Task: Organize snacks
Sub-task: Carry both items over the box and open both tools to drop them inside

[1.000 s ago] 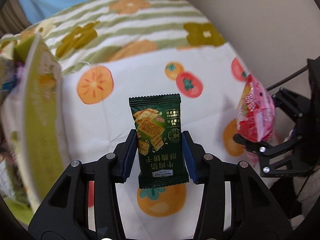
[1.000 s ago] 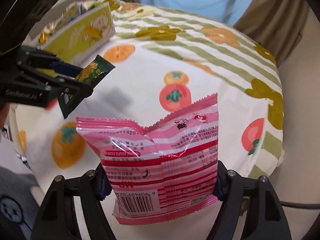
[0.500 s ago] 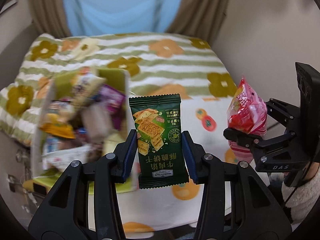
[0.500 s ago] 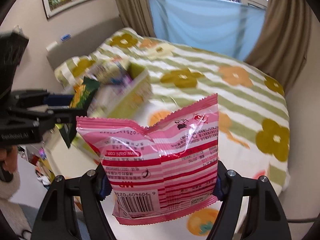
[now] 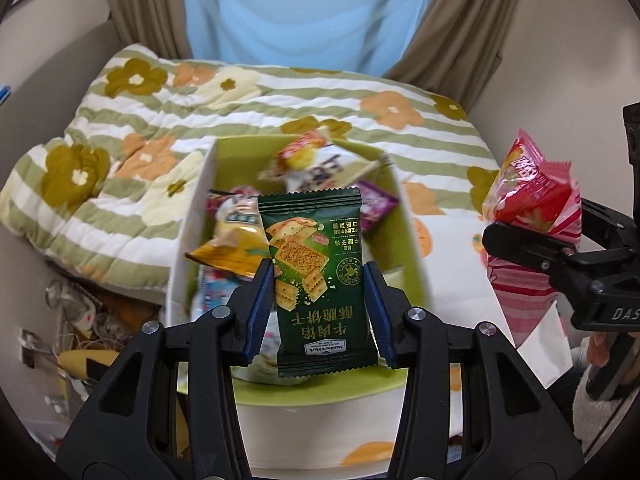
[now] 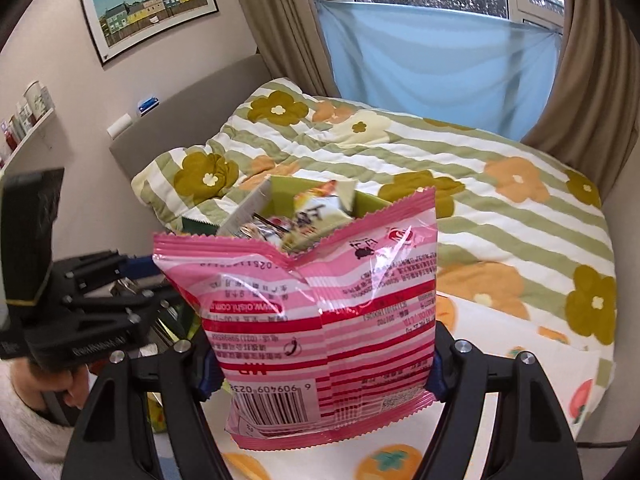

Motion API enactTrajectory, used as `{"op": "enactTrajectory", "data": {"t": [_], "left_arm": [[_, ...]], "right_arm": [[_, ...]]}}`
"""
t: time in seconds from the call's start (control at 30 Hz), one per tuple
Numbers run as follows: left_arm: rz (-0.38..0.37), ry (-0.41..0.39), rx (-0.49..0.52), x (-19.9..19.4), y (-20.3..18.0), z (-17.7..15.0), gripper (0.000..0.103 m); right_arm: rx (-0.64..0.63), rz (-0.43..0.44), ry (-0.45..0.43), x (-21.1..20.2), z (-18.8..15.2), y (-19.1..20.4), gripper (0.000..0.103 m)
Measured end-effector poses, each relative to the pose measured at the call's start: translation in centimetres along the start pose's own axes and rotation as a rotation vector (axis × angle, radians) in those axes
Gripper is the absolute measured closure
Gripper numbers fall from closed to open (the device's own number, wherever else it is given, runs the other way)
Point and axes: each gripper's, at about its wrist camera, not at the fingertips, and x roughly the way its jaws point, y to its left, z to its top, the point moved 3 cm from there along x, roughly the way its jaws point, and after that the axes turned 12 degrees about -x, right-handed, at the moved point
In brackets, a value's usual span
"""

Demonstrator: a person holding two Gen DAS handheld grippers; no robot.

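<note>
So two grippers, each clamping one packet (green (image 5: 320,280), pink (image 6: 320,320)), above one box (image 5: 192,240).

Bed (image 5: 280,92): flowered quilt (image 6: 460,168), open snack box (image 5: 404,216) on it.

Glossy pink plastic snack bag (image 6: 320,320), matt green foil-look cracker packet (image 5: 320,284), quilted cloth bedspread (image 5: 160,120), cardboard box (image 5: 192,216)
</note>
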Motion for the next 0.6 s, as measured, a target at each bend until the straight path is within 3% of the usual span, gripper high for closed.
{"op": "enactTrajectory", "data": {"t": [0.23, 0.3, 0.33, 0.37, 0.6], "left_arm": [[-0.023, 0.071, 0.036, 3.4, 3.2, 1.0, 0.062], [-0.029, 0.078, 0.047, 4.0, 3.7, 1.1, 0.049], [-0.029, 0.079, 0.053, 4.3, 4.2, 1.2, 0.018], [-0.021, 0.068, 0.057, 4.4, 4.4, 1.2, 0.001], [-0.022, 0.033, 0.052, 3.7, 6.1, 0.2, 0.001]], "right_arm": [[0.089, -0.007, 0.043, 4.1, 1.6, 1.9, 0.031], [0.105, -0.023, 0.051, 4.8, 1.8, 2.3, 0.031], [0.115, -0.027, 0.054, 5.2, 2.0, 2.5, 0.031], [0.124, -0.030, 0.056, 5.4, 2.1, 2.6, 0.031], [0.145, -0.074, 0.107, 7.6, 2.1, 3.3, 0.031]]}}
